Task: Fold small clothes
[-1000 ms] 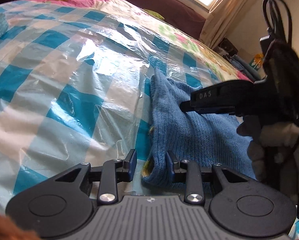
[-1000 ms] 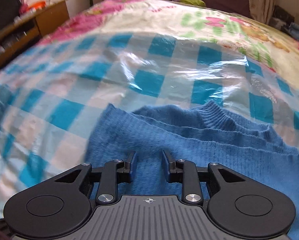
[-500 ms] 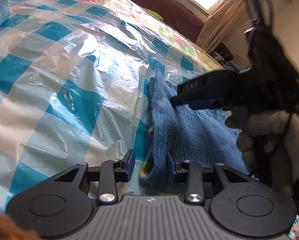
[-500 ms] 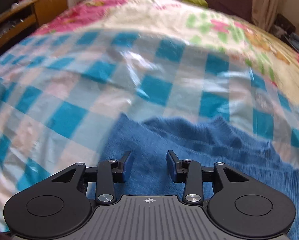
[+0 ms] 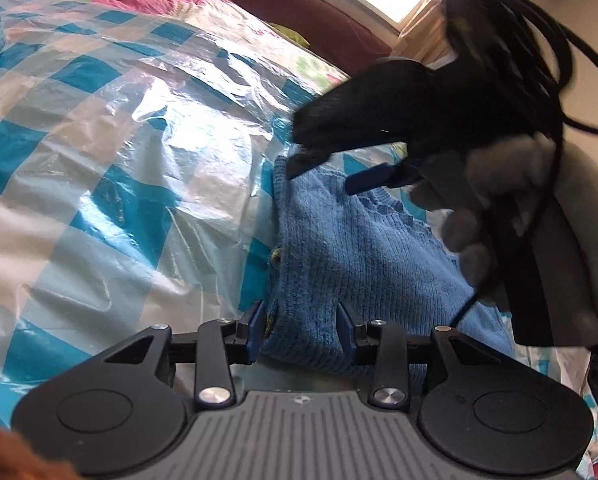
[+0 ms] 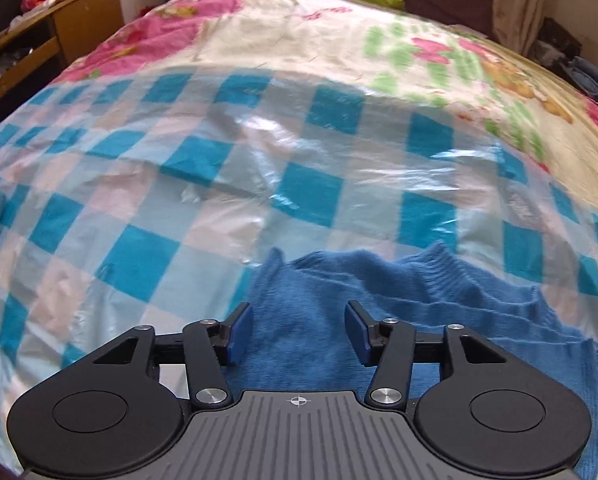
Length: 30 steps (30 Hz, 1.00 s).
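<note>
The bed's glossy, crinkled checked plastic sheet (image 6: 227,184) spreads beneath me, blue and white squares. On it lies the blue ribbed-knit sweater (image 5: 363,248), folded and soft. My left claw (image 5: 301,326) gapes around its near edge; my right claw (image 6: 299,332) hovers spread apart above the knit.

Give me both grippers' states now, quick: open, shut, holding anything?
Left gripper: open, its fingers either side of the blue sweater's folded edge, not clamped.
Right gripper: open, over the sweater, holding nothing.
</note>
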Available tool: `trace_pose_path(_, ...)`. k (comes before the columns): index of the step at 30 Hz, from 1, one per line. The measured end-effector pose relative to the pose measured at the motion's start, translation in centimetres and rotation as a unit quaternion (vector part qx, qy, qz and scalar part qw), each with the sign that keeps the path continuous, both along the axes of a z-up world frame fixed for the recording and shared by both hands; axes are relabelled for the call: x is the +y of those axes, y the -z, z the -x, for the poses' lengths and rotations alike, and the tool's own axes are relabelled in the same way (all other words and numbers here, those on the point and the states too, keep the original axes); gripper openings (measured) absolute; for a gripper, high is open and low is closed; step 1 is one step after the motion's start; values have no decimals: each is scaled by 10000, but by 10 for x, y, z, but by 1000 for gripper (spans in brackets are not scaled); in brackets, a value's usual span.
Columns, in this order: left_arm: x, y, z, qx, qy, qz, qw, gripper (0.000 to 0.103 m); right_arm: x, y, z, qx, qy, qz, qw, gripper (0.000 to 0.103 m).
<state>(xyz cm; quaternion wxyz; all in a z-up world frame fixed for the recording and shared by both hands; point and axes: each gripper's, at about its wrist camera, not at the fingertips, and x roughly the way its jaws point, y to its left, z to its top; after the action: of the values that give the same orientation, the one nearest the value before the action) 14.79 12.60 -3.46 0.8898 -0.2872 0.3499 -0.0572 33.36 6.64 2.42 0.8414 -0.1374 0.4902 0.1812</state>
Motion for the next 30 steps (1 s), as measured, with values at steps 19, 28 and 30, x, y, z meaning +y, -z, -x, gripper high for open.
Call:
trace_pose_path(19, -14, 9, 2, -189, -63, -195, 9996, 57, 1, 14, -7, 242, -129, 459, 9986, 19)
trace_pose_path(28, -33, -1, 13, -623, -371, -840, 9938, 87, -56, -22, -2, 285, -50, -767, 9966, 17)
trace_pose_path(30, -40, 1, 11, -486, -392, -822, 9947, 87, -70, -28, 0, 303, -36, -1033, 9942, 17)
